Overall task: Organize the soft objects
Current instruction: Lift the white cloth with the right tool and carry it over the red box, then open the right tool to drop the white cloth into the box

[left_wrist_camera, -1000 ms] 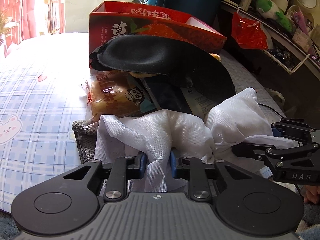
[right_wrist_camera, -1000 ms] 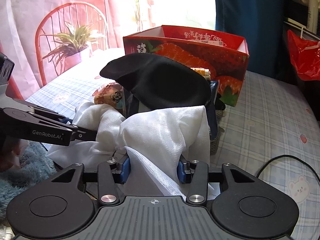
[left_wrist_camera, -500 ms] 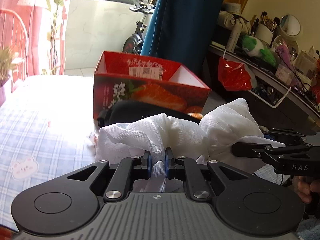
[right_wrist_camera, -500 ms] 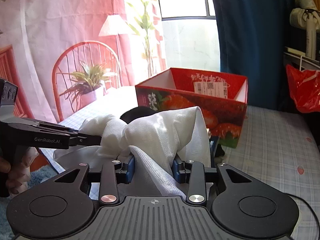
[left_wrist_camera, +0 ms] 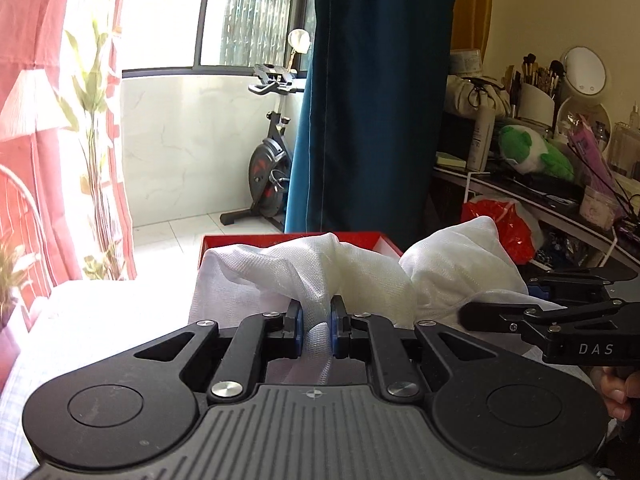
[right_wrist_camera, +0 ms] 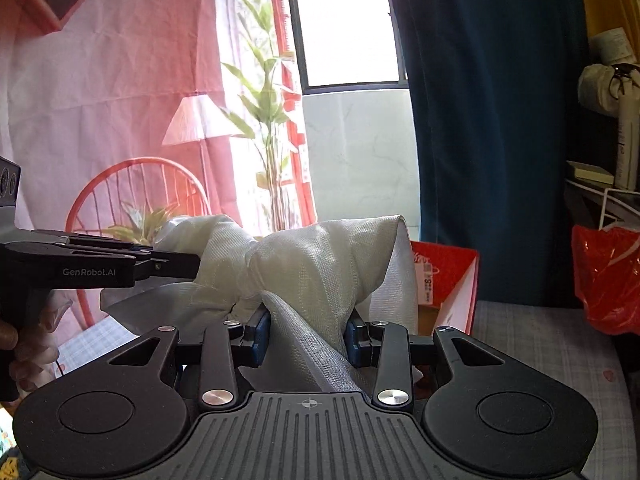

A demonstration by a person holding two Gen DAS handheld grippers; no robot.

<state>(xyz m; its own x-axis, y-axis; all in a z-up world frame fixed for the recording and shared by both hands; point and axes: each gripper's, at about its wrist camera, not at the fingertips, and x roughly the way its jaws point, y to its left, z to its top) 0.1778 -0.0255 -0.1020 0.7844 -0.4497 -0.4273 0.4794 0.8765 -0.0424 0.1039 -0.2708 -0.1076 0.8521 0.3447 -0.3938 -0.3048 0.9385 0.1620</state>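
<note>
My left claw (left_wrist_camera: pixel 316 322) is pinched tight on a gathered fold of the white mesh cloth (left_wrist_camera: pixel 320 272), and my right claw (right_wrist_camera: pixel 306 334) is clamped on a thicker bunch of the same cloth (right_wrist_camera: pixel 312 264), its jaws having just closed in a little. The cloth hangs bunched between the two, in front of the red box (right_wrist_camera: pixel 448 276) at one o'clock in the right view, above the checked bedsheet (right_wrist_camera: pixel 540 344).

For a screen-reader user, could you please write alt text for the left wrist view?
The left gripper pinches a bunched white mesh cloth, while the right gripper holds the cloth's other end. Behind it stands an open red cardboard box, with a dark blue curtain and black exercise bike beyond.
</note>
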